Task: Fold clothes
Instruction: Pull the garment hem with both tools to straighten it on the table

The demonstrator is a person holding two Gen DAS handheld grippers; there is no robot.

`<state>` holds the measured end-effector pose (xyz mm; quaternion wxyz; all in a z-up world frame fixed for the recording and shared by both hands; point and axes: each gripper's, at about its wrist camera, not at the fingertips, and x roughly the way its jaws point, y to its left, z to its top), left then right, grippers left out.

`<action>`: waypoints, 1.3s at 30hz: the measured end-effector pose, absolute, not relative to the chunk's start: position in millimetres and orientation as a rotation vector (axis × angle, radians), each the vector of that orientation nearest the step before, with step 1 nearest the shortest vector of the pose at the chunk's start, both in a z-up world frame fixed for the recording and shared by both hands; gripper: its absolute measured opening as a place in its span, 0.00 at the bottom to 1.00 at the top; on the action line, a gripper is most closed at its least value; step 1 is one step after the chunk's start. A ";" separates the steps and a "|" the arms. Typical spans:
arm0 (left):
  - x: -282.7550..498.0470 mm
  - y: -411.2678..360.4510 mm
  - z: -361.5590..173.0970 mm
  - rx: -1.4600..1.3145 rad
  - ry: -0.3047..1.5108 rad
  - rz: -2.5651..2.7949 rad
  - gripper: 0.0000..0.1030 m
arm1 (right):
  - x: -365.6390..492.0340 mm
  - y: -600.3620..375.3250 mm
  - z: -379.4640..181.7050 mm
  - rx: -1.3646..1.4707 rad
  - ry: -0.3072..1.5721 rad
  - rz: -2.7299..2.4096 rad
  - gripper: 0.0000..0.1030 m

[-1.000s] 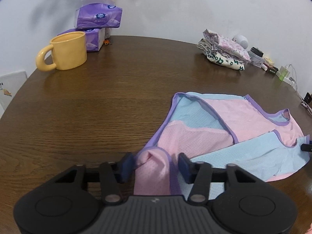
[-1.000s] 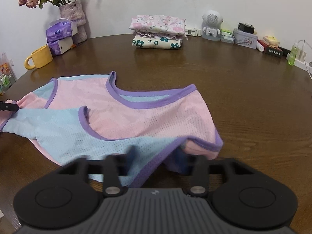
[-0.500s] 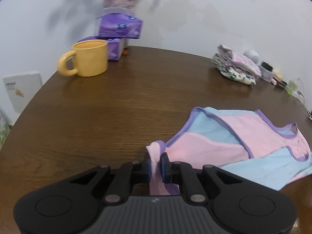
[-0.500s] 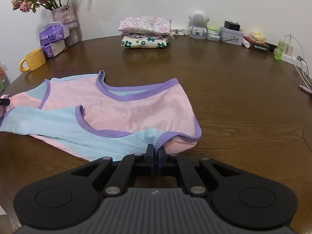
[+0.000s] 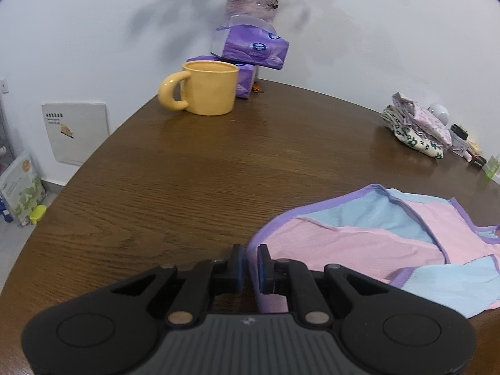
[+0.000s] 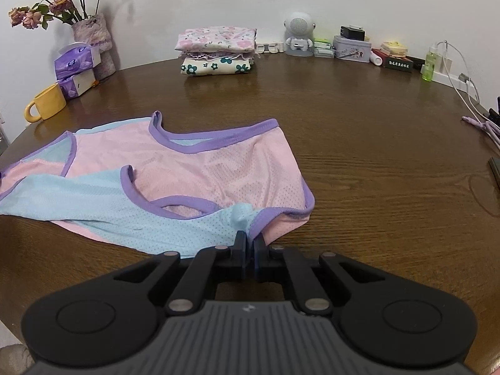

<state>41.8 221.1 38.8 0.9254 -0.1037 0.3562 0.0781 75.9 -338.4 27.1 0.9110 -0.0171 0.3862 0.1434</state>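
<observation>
Round dark wooden table (image 5: pixel 193 168) against a white wall. From the left wrist: yellow mug (image 5: pixel 204 87) in front of stacked purple tissue packs (image 5: pixel 254 47) and a vase; folded floral clothes (image 5: pixel 415 128) at far right. Pink-and-blue mesh garment (image 5: pixel 390 234) flat at lower right, purple-trimmed edge pinched in the left gripper (image 5: pixel 249 264), jaws just drawn nearly together on it.

From the right wrist: same garment (image 6: pixel 175 168) spread across the table's near left. Bunched blue corner clamped tight in the right gripper (image 6: pixel 249 248), jaws just closed. Folded stack (image 6: pixel 217 50) by the far wall.
</observation>
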 end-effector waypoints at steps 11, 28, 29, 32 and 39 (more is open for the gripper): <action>29.9 224.4 41.7 -0.201 0.708 0.170 0.41 | 62.5 -349.1 32.2 0.036 0.780 0.286 0.19; 52.7 104.0 50.9 -0.030 0.777 -0.249 0.75 | 87.3 -268.4 61.5 -0.124 0.757 0.555 0.64; 56.4 99.4 49.3 -0.016 0.783 -0.256 0.75 | 94.6 -261.3 60.0 -0.133 0.763 0.570 0.64; 65.2 92.3 44.4 0.011 0.803 -0.270 0.74 | 115.2 -243.3 53.5 -0.144 0.787 0.602 0.58; 80.8 93.6 38.6 0.029 0.861 -0.285 0.61 | 144.9 -223.3 40.8 -0.139 0.858 0.655 0.44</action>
